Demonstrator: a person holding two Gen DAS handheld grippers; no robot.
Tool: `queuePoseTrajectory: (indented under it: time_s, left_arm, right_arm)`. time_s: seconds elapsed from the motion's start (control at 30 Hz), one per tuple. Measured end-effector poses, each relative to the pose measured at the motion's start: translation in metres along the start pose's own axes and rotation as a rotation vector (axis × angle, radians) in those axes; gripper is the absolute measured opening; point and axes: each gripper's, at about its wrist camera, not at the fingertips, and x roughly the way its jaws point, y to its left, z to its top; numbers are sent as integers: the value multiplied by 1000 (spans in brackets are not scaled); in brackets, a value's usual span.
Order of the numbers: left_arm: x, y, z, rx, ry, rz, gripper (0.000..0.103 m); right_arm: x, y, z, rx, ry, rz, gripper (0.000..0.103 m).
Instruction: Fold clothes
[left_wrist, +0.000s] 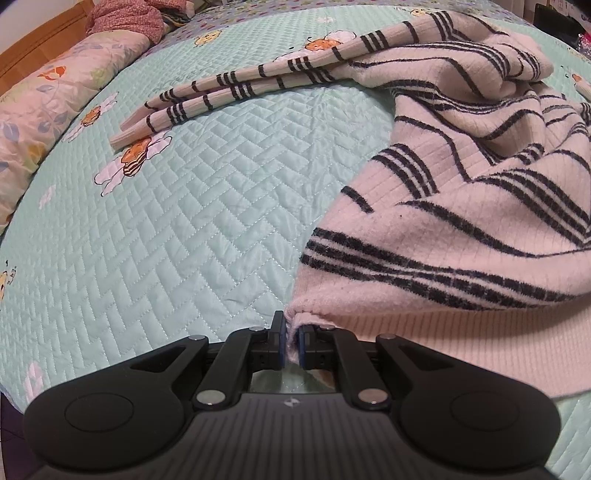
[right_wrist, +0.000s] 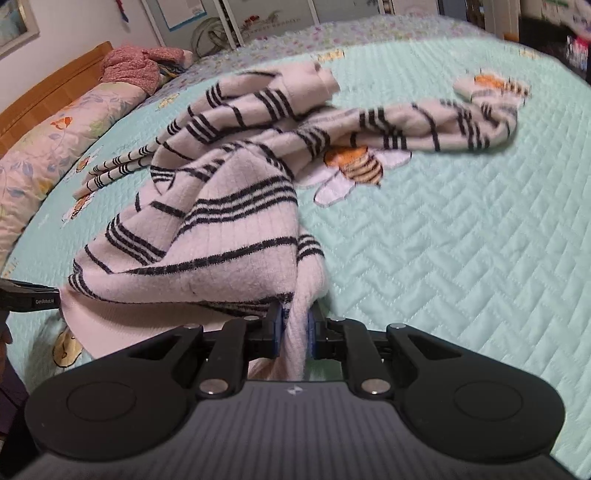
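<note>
Left wrist view: the left gripper (left_wrist: 291, 330) is clenched on the plain ribbed hem corner of the striped sweater (left_wrist: 461, 177), lifting it off the mint quilted bedspread (left_wrist: 192, 221). One sleeve (left_wrist: 236, 88) trails flat toward the floral pillow (left_wrist: 48, 107). Right wrist view: the right gripper (right_wrist: 295, 325) pinches a bunched fold of that hem, fabric hanging down between its pads. The sweater's body (right_wrist: 221, 206) drapes in a heap, the far sleeve (right_wrist: 443, 125) blurred, seemingly resting on the bedspread near a bee print (right_wrist: 354, 166)
</note>
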Motion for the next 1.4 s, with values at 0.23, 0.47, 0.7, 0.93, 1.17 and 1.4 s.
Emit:
queuePoseTrajectory:
  time_s: [0.23,0.47,0.7,0.93,1.17,1.4]
  left_arm:
    - [1,-2,0,9,1,11,5]
    - [1,-2,1,11,2,12,5]
    - [1,-3,1,17,2,16,5]
    - [-3,2,-2,1,-6,-13,5]
    - [-26,2,-6,-4,-22,-39,9]
    - [-53,9,8,-82,-79,-79,10]
  right_arm:
    - [8,-18,-1,82,38,23,15]
    - [5,-24,-1,115,35,40,15]
    - [7,-24,5,91,92,25,33]
    - [-14,3,27,-5,60,-182,61]
    - [30,48,60,-217,118,-228,73]
    - [76,36,62,-223,260,-209,93]
